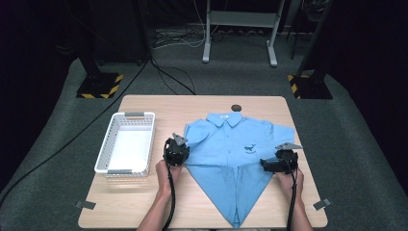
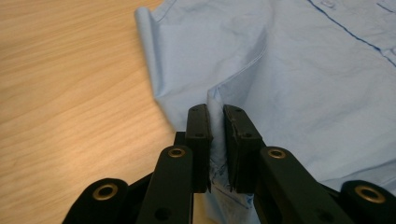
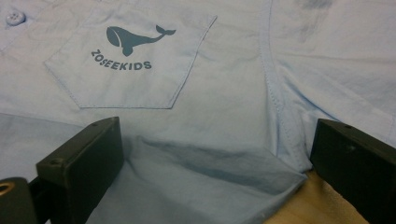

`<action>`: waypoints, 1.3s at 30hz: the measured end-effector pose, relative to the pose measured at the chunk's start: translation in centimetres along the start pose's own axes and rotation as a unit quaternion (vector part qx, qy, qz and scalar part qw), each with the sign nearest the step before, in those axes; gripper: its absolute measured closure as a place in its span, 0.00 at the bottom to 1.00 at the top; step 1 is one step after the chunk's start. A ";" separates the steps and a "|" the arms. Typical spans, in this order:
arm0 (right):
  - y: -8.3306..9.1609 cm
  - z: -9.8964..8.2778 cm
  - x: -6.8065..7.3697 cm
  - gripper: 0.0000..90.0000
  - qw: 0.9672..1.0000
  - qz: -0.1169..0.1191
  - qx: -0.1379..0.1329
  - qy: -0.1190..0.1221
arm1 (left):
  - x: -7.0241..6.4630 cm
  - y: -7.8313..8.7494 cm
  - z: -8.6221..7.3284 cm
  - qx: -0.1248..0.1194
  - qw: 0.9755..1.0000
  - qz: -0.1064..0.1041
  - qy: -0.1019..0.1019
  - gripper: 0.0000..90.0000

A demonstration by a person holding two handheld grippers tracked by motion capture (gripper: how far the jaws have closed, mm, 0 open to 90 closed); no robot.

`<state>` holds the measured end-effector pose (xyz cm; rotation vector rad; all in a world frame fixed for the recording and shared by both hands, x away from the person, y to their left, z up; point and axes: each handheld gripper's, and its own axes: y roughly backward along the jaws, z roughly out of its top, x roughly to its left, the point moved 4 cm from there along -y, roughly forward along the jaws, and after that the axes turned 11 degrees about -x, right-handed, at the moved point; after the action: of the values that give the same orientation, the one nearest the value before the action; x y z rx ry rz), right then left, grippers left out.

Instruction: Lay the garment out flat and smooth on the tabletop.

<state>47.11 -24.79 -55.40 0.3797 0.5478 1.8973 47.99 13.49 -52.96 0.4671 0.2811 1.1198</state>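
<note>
The light blue short-sleeved cotton shirt [image 1: 235, 149], spread mid-table right of the white plastic basket [image 1: 126, 143], looks light, soft and limp, best pinched at folded edges: the left gripper [image 2: 215, 140] clamps one, the right gripper [image 3: 210, 172] stands apart.
</note>
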 end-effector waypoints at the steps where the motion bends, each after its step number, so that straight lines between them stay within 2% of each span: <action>1: 0.0 0.0 0.0 0.02 1.000 0.000 0.000 0.000 | 0.1 0.1 -0.1 0.000 1.000 0.003 0.002 0.89; 14: 0.0 0.0 0.0 0.02 1.000 0.000 0.000 0.000 | 1.9 1.0 -0.9 0.001 1.000 0.026 0.011 0.87; 27: 0.0 0.0 0.0 0.02 1.000 0.000 0.000 -0.001 | 2.4 1.3 -1.4 0.016 0.999 0.049 0.006 0.82; 34: 0.0 0.0 0.0 0.02 1.000 -0.001 0.000 -0.001 | 2.7 1.4 -2.0 0.028 0.997 0.069 0.007 0.69; 39: 0.0 0.0 0.0 0.02 1.000 -0.001 0.000 -0.001 | 2.8 1.4 -2.2 0.035 0.997 0.069 0.016 0.59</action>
<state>47.11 -24.77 -55.40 0.3808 0.5470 1.8953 47.09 17.01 -54.13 0.5380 0.3213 1.2566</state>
